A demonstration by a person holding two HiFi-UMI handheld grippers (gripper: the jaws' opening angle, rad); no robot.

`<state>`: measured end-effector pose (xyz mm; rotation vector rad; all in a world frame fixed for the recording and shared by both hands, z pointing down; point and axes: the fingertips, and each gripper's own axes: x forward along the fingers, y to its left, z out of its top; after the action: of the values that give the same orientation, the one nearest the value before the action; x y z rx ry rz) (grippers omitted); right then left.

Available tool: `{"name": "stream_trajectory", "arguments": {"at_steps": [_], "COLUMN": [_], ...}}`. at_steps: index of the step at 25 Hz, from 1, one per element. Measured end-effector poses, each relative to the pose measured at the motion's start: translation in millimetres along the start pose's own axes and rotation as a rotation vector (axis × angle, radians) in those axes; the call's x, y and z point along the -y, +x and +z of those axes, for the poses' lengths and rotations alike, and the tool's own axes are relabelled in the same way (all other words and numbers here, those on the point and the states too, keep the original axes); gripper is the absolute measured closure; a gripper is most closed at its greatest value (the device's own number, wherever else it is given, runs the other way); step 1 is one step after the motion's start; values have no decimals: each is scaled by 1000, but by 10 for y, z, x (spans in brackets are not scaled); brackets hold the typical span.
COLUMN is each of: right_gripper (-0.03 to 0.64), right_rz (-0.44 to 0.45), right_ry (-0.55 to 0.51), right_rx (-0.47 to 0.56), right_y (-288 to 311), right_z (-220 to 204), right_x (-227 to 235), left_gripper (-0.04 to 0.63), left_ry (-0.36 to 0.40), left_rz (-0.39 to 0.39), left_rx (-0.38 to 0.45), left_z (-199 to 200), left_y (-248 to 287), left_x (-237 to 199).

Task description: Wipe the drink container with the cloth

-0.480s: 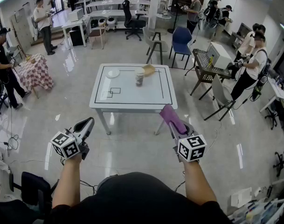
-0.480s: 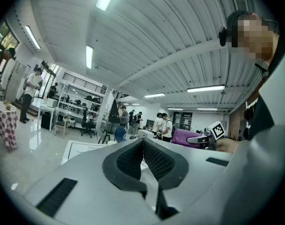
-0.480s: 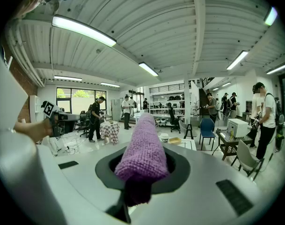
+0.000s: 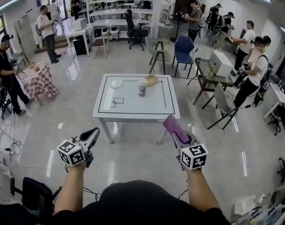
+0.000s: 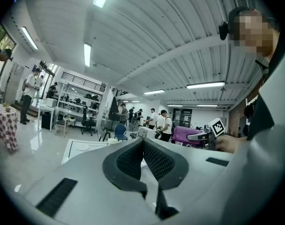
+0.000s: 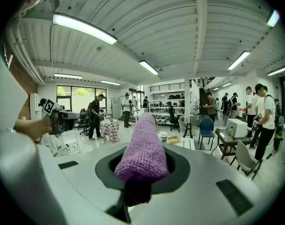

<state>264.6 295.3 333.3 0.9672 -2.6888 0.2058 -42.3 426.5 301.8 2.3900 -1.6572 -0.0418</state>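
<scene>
A drink container, a pale lidded cup, stands on the white table far ahead of me; it also shows small as the cup in the right gripper view. My right gripper is shut on a folded purple cloth, which fills the jaws as a knitted roll. My left gripper hangs at the lower left, shut with its ribbed pads pressed together and nothing between them. Both grippers are well short of the table, over the floor.
A white plate and a tan bowl sit near the cup. Chairs, a wire cart and several people stand around the table. A table with a checked cloth is at the left.
The view has shifted slightly forward and the table sits a little nearer. Both grippers have drifted a bit right and down, still held the same way.
</scene>
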Motion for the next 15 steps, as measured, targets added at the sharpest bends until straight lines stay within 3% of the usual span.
{"name": "stream_trajectory", "arguments": {"at_steps": [15], "right_gripper": [535], "right_rz": [-41], "right_ry": [54], "right_rx": [-20], "right_y": [164], "right_z": [-131], "right_x": [211], "left_gripper": [572], "left_ry": [-13], "left_rz": [-20], "left_rx": [-33], "left_z": [-73], "left_y": [230], "left_x": [-95]}}
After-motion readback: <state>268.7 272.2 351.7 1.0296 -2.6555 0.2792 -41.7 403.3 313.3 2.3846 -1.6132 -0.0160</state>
